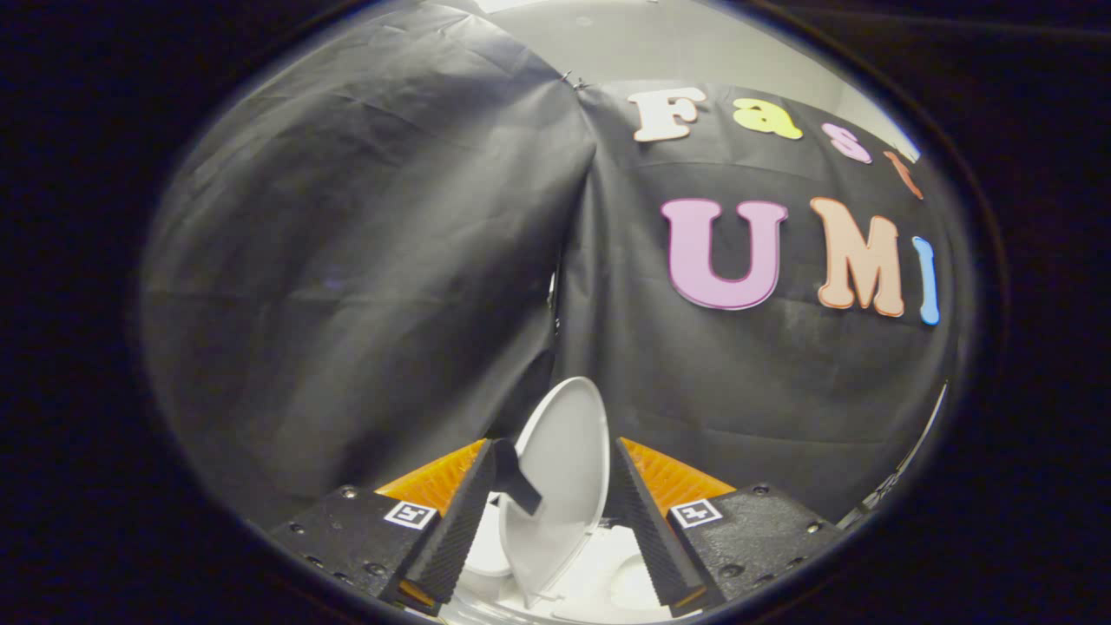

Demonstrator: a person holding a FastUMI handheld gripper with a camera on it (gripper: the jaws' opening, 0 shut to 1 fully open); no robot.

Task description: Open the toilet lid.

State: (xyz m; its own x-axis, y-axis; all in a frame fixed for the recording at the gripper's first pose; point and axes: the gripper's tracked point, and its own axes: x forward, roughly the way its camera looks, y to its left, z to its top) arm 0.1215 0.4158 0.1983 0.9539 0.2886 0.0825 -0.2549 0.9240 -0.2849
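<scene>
Black cloth (364,260) hangs as the booth's wall all around the toilet lid (564,460), folding into a corner seam just behind the lid's top edge, with a strip of pale ceiling (660,43) above it. We see the lid raised nearly upright, standing edge-on between the two fingers of our tool (551,512). The fingers are spread apart, one on each side of the lid, and we cannot tell whether either one touches it; neither clearly presses. A small dark tab on the near finger lies against the lid's face. Below the lid, the white toilet seat (608,582) and bowl rim show between the finger bases.

We judge the lift mostly done. To finish well, we should keep pushing the lid's upper part back toward the wall with a flat finger face, following its hinge arc rather than driving straight ahead, and slow down as it nears its rest, so it settles and does not bounce forward.

The lid's thin rim can slip off a finger, so we should stay centred on it. Behind the lid the cloth is near; to either side of it there is open room for drawing the tool away.
</scene>
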